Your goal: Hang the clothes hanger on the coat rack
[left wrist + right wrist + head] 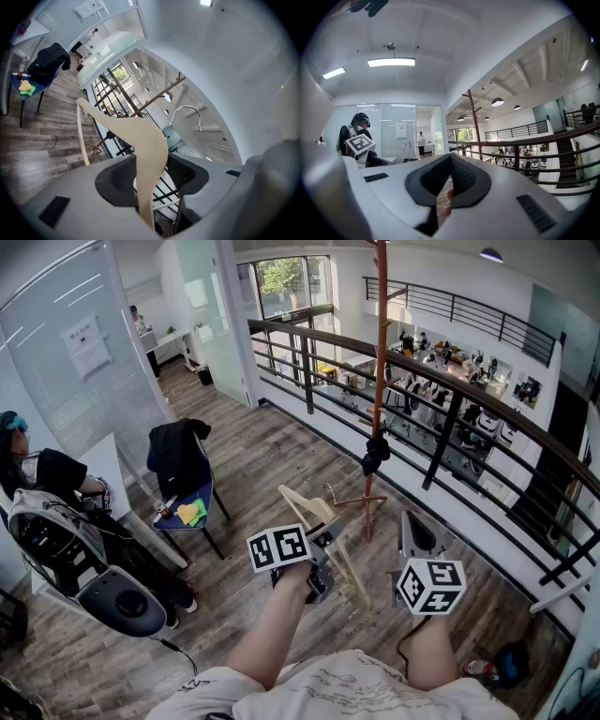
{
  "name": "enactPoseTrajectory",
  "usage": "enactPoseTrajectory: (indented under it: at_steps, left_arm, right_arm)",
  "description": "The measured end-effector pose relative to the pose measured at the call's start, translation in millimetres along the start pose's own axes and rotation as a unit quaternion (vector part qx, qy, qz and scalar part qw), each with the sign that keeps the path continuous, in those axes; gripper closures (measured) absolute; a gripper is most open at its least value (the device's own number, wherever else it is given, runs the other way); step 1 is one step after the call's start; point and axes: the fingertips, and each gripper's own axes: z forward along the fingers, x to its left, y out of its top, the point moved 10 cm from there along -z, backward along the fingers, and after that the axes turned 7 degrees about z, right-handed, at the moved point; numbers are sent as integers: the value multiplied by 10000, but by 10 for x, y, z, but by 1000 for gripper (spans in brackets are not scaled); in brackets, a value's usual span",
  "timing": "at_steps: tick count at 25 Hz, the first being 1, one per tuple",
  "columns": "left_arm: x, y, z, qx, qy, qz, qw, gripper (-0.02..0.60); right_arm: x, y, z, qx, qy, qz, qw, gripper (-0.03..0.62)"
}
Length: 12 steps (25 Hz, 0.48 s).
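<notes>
We've got the hanger, pale wood, in the left gripper. The jaws are clamped on one of its arms, a pad pressing each side, and they stand wide to do it. The other arm runs up and away from us, the thin bar sits alongside it, and the metal hook curls free in the air.

The hanger is off the floor and held out in front of us. In the head view it sits low, just left of the rack's feet, close to the rack but hung on none of its pegs. The rack is a thin brown pole with short pegs, just this side of the railing, and a black bundle hangs partway up it.

On our other side, the right gripper is out beside the left. Its jaws are clenched tip to tip with nothing in them, and only a sliver of floor shows through the slit below the tips.

Further out to the left there's a chair with a black jacket over its back and a yellow cloth on the blue seat. Beyond that, a person sits at the far left edge. Wood plank floor runs under all of it, and past the railing we look down on a lower level busy with people and desks.
</notes>
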Motion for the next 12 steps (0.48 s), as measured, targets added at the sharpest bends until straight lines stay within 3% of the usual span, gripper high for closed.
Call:
enactPoseTrajectory:
  at_steps: [12]
  left_arm:
    - [-76,17,255,-12,82,26,10000,370]
  right_arm:
    - [-261,-2,161,58,175,87,9998,594]
